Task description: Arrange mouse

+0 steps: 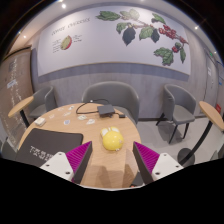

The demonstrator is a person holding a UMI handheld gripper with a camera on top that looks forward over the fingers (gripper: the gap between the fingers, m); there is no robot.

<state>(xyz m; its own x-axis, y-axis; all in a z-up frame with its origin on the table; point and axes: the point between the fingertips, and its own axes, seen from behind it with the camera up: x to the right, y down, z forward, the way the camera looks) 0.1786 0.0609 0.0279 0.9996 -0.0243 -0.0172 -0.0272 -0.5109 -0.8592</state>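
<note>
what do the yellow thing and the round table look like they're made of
The yellow thing, just ahead of the open hand-held gripper, looks like smooth, slightly glossy plastic, judging by its pale highlight; too small to be sure. The round table looks like light wood or wood-look laminate with a matt, even tan surface.

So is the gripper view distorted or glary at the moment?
Gripper view: strong fisheye bending, so the wall mural and table edge curve; lighting is soft and even, no obvious glare; the yellow object sits just ahead of the open gripper, slightly soft.
</note>
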